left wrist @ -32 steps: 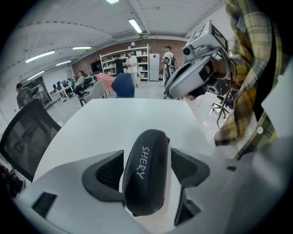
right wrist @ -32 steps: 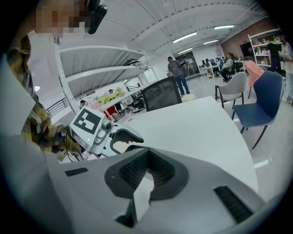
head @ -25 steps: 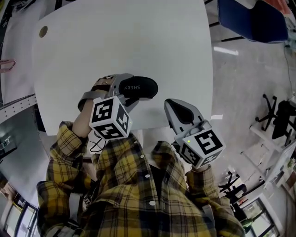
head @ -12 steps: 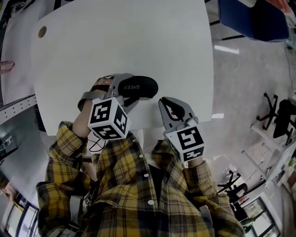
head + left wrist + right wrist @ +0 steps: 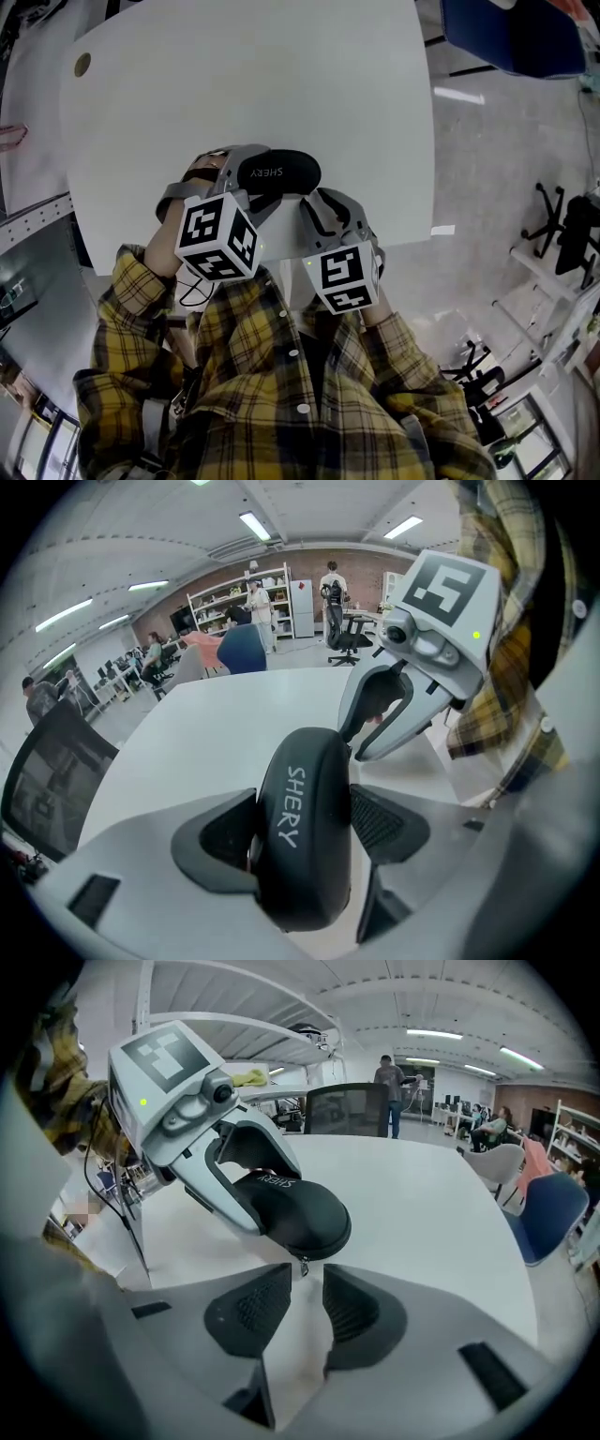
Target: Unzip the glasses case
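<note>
A black zip-up glasses case (image 5: 279,172) marked SHERY is held just above the white table (image 5: 244,84) near its front edge. My left gripper (image 5: 246,186) is shut on the case's middle; in the left gripper view the case (image 5: 302,808) fills the space between both pads. My right gripper (image 5: 315,200) stands at the case's right end, jaws a narrow gap apart. In the right gripper view the small metal zipper pull (image 5: 303,1267) hangs from the case's end (image 5: 298,1213), just ahead of my right gripper (image 5: 306,1299), and nothing is clamped.
A round cable hole (image 5: 82,64) marks the table's far left corner. A blue chair (image 5: 511,37) stands beyond the far right corner, black office chairs (image 5: 562,234) at the right. The table's front edge runs just under both grippers, against the person's plaid shirt (image 5: 272,394).
My right gripper has swung left and forward from the table's front edge up to the case's right end. The left gripper has kept its hold with the case nearly still.
</note>
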Motion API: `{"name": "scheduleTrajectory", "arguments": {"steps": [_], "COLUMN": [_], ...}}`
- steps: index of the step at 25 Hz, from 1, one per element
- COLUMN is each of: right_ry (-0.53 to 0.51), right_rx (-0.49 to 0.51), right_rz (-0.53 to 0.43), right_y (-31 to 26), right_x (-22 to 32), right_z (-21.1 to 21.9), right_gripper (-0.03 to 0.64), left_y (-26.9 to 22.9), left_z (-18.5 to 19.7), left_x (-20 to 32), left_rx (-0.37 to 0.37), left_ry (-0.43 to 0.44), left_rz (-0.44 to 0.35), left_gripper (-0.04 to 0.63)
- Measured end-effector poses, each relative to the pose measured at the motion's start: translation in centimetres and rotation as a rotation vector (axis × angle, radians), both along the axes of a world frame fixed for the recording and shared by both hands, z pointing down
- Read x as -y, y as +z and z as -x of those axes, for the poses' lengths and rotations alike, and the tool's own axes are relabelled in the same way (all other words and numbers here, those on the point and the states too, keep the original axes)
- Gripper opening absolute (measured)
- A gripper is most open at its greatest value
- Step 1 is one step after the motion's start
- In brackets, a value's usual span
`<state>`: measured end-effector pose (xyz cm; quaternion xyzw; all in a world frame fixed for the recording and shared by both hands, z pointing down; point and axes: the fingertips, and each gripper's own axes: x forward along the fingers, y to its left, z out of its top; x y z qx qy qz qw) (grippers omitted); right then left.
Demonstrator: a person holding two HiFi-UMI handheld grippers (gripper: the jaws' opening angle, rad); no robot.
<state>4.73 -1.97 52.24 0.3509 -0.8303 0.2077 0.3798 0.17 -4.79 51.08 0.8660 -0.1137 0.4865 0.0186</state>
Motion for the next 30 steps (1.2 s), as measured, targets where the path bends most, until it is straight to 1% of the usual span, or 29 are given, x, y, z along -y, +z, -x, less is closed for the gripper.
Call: {"name": "scheduleTrajectory", "arguments": {"steps": [2, 5, 8, 9, 10, 13, 19, 26, 30], "right_ry": [0.009, 0.026, 0.037, 0.034, 0.029, 0.007, -0.041, -0.09, -0.141], "right_rx": [-0.022, -0.063, -0.071, -0.074, -0.08, -0.087, -0.058, -0.065, -0.087], "right_rz": [0.002, -0.027, -0.048, -0.061, -0.078, -0.11, -0.08, -0.04, -0.032], "right_y": [0.2, 0.5, 0.8, 0.9, 1.0, 0.7, 0.0, 0.2, 0.3], "right_x": [0.3, 0.5, 0.4, 0.4, 0.3, 0.1, 0.0, 0.3, 0.4], "right_z": [0.2, 0.5, 0.6, 0.5, 0.3, -0.1, 0.3, -0.8, -1.3], "right_gripper": [0.083, 0.081, 0.078, 0.032, 0.012, 0.002, -0.002, -0.002, -0.002], "left_y": [-0.1, -0.1, 0.1, 0.3, 0.4, 0.3, -0.2, 0.2, 0.3], "left_z": [0.0, 0.1, 0.2, 0.2, 0.0, -0.2, 0.4, -0.3, -0.3], "left_x": [0.1, -0.1, -0.3, -0.3, -0.3, -0.4, -0.3, 0.0, -0.2], "left_rx": [-0.004, -0.008, -0.013, -0.015, -0.017, -0.018, -0.005, -0.001, 0.002], "left_ry": [-0.001, 0.001, 0.001, 0.0, 0.0, 0.005, 0.029, 0.059, 0.064], "left_rz": [-0.002, -0.006, -0.01, -0.011, -0.01, -0.017, -0.042, -0.057, -0.068], "left_gripper": [0.307, 0.307, 0.307, 0.307, 0.307, 0.307, 0.307, 0.307, 0.307]}}
